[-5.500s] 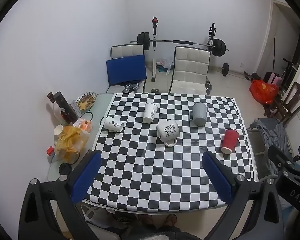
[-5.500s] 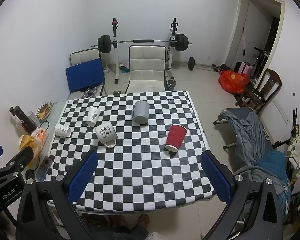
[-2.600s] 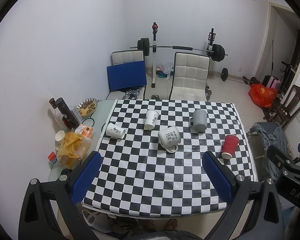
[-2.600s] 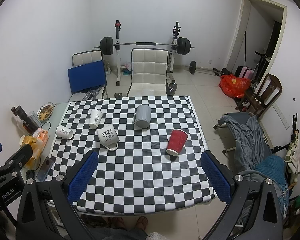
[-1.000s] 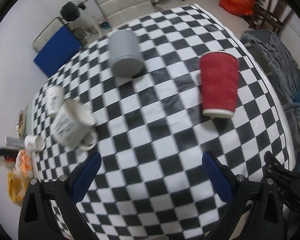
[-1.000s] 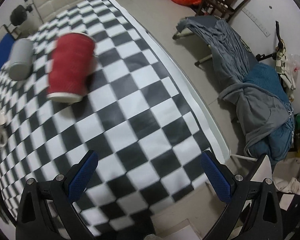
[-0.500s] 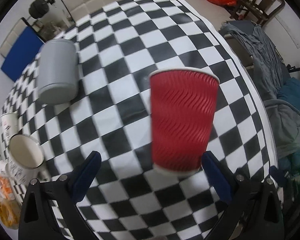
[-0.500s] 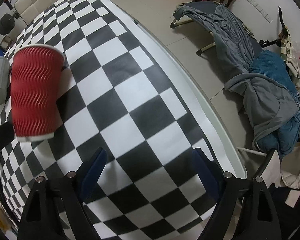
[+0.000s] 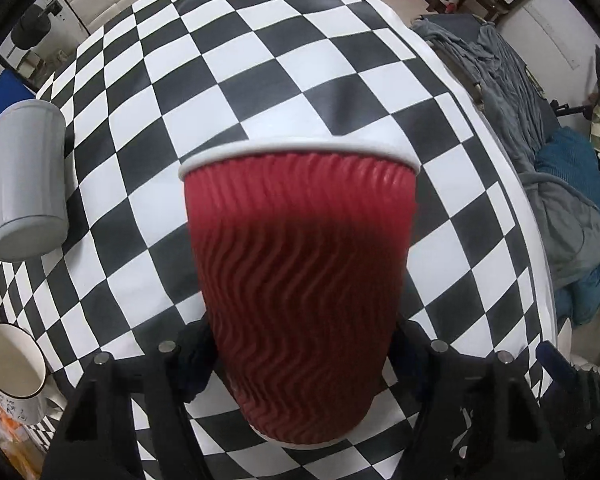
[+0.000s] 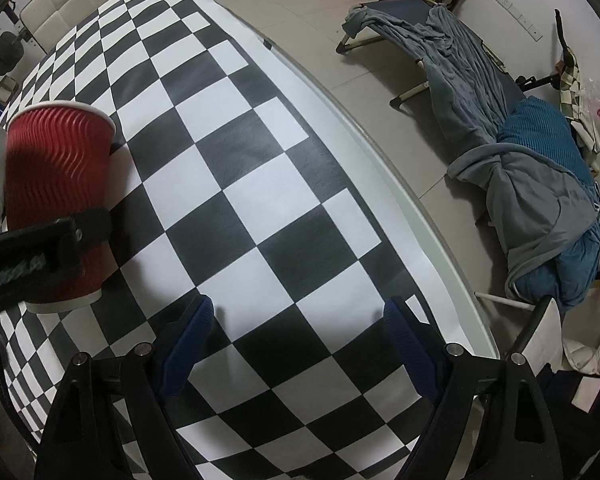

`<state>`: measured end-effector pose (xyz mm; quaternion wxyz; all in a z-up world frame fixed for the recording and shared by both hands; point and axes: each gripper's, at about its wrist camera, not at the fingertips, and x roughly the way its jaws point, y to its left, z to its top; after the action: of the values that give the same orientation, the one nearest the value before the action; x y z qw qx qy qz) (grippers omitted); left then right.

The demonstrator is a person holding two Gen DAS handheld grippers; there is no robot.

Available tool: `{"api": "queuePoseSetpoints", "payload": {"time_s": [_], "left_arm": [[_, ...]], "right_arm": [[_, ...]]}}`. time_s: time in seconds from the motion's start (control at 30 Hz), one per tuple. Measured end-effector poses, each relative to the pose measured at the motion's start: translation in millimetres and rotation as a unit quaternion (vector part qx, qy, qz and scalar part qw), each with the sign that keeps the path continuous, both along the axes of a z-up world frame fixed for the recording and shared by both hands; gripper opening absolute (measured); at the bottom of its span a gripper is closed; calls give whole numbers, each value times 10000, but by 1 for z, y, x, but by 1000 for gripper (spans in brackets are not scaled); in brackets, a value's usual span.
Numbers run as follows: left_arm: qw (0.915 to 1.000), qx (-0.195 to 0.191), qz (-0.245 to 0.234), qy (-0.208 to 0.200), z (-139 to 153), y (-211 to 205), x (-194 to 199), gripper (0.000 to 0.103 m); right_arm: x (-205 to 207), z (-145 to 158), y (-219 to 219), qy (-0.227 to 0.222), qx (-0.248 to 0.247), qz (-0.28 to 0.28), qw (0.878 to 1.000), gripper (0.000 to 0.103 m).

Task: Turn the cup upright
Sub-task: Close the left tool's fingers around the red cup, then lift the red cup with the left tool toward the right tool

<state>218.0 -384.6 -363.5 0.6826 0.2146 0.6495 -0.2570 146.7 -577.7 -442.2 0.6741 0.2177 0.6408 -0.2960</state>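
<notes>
Left wrist: red cup (image 9: 300,280) upside down between left gripper (image 9: 300,356) pads, both pressed on its ribbed wall | cup near table (image 10: 380,160) right edge | right gripper (image 10: 296,340) empty, jaws spread, beside cup | grey mug (image 9: 26,176) well apart.

Tiled floor (image 10: 340,20), blanket-draped cot (image 10: 460,52)
</notes>
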Motion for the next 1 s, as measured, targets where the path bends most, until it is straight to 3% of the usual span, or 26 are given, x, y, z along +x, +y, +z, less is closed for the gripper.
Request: {"api": "queuePoseSetpoints", "payload": {"time_s": [0.3, 0.5, 0.73, 1.0], "left_arm": [[9990, -213, 99, -381, 25, 30, -5, 69], [9967, -381, 563, -453, 51, 85, -10, 69], [9933, -168, 1085, -346, 57, 161, -34, 69], [9755, -212, 2188, 97, 57, 275, -69, 69]], "right_arm": [[-2, 13, 13, -103, 110, 62, 9999, 88], [2, 36, 34, -227, 192, 255, 9992, 88], [-1, 55, 88, -250, 212, 715, 9969, 89], [-9, 42, 168, -106, 906, 1151, 9892, 89]]}}
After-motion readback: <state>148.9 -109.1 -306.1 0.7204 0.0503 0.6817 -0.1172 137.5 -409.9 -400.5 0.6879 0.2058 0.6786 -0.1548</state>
